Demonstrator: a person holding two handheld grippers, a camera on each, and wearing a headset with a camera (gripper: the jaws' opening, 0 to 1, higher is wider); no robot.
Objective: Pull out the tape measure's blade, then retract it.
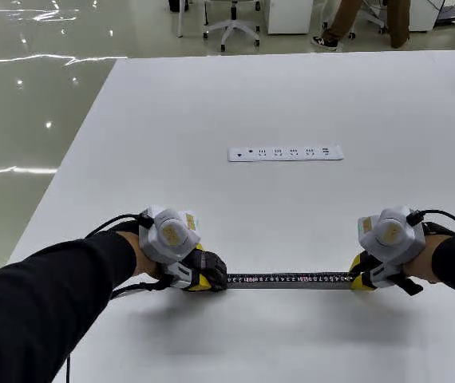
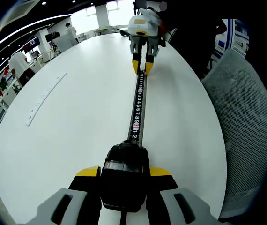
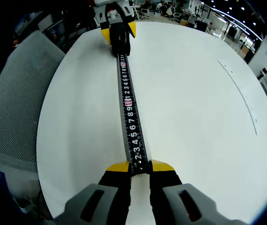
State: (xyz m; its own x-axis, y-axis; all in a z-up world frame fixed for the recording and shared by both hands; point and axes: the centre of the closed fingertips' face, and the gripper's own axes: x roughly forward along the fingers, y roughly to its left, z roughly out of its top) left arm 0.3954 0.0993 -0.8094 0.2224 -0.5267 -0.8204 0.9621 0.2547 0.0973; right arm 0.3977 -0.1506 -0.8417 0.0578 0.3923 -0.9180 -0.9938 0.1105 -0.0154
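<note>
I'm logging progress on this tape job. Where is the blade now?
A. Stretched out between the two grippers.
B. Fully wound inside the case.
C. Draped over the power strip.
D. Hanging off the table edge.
A: the blade runs from the case clamped in the left gripper to the right gripper, which pinches its tip.

Bright, even overhead light, glare streaks on the floor (image 1: 28,60), fisheye-warped edges.

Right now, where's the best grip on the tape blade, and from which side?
Probably its free end, approached end-on along its length, where the right gripper pinches it. The blade lies flat and thin on the table; the left gripper holds the case.
</note>
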